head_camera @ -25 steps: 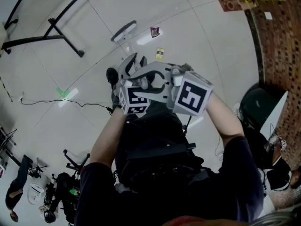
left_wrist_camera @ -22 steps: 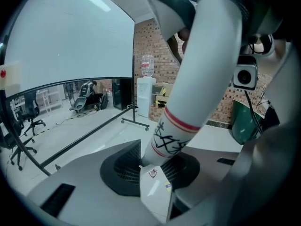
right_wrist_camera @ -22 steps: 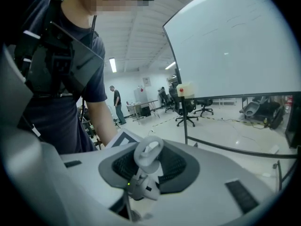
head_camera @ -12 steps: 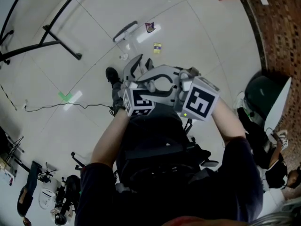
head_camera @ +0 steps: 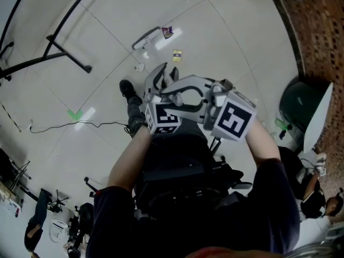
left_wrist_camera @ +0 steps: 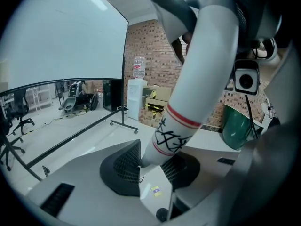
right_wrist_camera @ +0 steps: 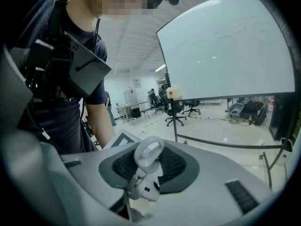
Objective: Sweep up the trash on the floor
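Three bits of trash lie on the pale floor ahead: a purple wrapper (head_camera: 167,31), a yellow scrap (head_camera: 177,53) and a small white piece (head_camera: 139,67). Beside them rests the white head of a sweeping tool (head_camera: 146,38). My left gripper (head_camera: 163,75) (left_wrist_camera: 146,166) is shut on a thick white handle (left_wrist_camera: 188,107) with red stripes and black writing. The yellow scrap (left_wrist_camera: 155,190) shows below it. My right gripper (head_camera: 180,93) (right_wrist_camera: 148,166) points across at the left one, shut on a thinner white handle with a loop end (right_wrist_camera: 149,155).
A green bin with a white lid (head_camera: 301,109) stands at the right by a brick-patterned strip (head_camera: 322,42). Black stand legs (head_camera: 59,42) cross the upper left and a black cable (head_camera: 80,123) trails on the floor. My black shoe (head_camera: 127,87) is just behind the trash.
In the head view both grippers have drifted right and slightly down with their handles still held. The trash now sits a little higher in the frame.
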{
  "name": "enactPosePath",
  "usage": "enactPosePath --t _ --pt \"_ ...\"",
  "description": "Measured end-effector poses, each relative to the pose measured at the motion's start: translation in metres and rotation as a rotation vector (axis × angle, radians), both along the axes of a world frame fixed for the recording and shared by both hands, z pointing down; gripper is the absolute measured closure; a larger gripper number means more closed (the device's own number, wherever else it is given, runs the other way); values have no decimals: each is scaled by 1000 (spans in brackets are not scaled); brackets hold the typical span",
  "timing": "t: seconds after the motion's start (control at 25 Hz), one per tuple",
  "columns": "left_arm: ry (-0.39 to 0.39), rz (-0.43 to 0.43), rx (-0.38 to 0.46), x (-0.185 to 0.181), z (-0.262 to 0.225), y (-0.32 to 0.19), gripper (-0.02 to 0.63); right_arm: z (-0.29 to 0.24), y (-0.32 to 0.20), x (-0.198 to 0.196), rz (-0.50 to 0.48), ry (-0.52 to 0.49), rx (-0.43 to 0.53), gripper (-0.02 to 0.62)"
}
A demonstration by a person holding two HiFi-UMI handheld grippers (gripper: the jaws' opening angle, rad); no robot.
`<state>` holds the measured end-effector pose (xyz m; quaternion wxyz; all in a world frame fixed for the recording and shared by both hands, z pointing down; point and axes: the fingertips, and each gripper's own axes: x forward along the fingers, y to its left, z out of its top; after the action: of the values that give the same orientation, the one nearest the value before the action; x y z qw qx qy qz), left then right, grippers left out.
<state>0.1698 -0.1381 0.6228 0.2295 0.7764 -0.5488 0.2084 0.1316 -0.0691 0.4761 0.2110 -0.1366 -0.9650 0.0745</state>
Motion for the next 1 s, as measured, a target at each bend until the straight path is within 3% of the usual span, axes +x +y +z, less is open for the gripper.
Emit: enactPosePath --t 0.28,0.52,0.72,0.76,0.88,1.0 --pt "-97 45 46 -13 -9 -20 519 -13 -26 -12 67 -81 29 468" --pt "-159 158 96 -28 -31 -60 536 -33 -76 -31 286 -200 32 469" --pt "-204 272 164 -33 -60 -91 535 -62 -118 -36 479 -244 -29 471" --pt "-228 291 189 -34 -70 -99 528 -71 -127 -36 504 -260 -26 471" --pt "-284 348 252 -35 -108 -122 418 -102 -150 -33 551 -313 -11 471" --pt "-287 415 262 -30 -141 -129 394 -136 -160 -32 575 -347 6 469"
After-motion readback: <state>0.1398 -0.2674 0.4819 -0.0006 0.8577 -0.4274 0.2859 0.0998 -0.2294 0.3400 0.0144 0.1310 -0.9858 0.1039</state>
